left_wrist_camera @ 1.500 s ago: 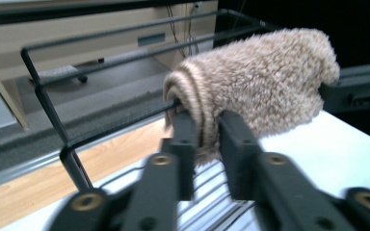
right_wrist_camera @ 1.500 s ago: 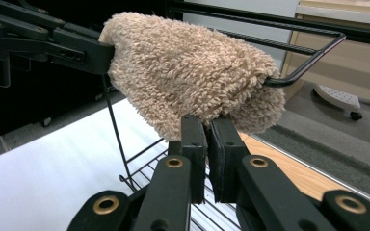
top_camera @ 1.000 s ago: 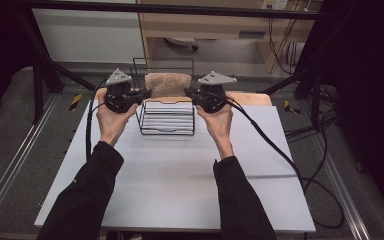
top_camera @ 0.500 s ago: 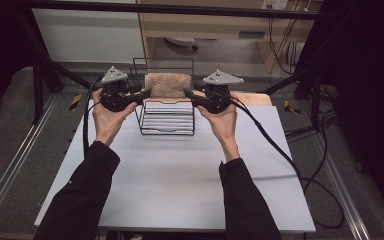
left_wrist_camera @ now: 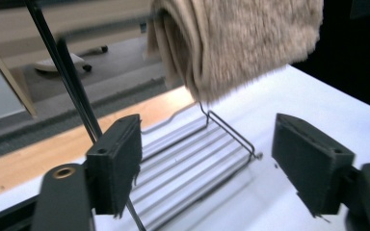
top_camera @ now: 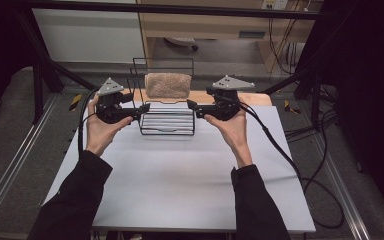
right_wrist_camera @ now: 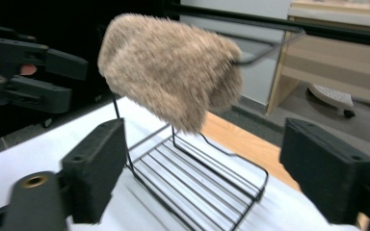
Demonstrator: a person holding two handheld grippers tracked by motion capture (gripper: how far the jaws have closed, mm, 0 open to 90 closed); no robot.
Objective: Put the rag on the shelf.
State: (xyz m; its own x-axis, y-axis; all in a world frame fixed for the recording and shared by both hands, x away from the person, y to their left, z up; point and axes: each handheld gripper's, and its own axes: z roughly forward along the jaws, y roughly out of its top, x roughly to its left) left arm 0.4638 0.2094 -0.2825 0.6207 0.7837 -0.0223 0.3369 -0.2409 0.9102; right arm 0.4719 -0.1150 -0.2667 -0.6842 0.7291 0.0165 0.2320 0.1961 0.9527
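Both arms come in from the bottom of the high view, dark sleeves down to the wrists, forearms angled slightly inward toward the middle of the table [top_camera: 180, 190]. Each hand is wrapped around its gripper from below, with the jaws pointing level and inward at each other across the wire rack [top_camera: 167, 122].

The left gripper [top_camera: 142, 108] sits just beside the rack's left edge, its grey three-cornered plate facing up. Its jaws have just been opening. In the left gripper view the two black pads [left_wrist_camera: 313, 168] stand well apart with nothing pressed between them — the thin upright wire of the rack passes near the left-hand pad, but I can't tell if it touches.

The right gripper [top_camera: 192, 106] mirrors it on the rack's right side, wrist a bit more bent, cable trailing off toward the table's right edge. Its jaws have just been opening too, and in the right gripper view they're spread wide with only the rack's ribbed base showing through the gap.

The beige towel [top_camera: 168, 85] is draped over the rack's top bar at the far side of the table, folded, hanging down on both sides. It's clear of both sets of jaws, a bit blurry in the gripper views — fluffy texture, lower edge hanging above the rack's base.
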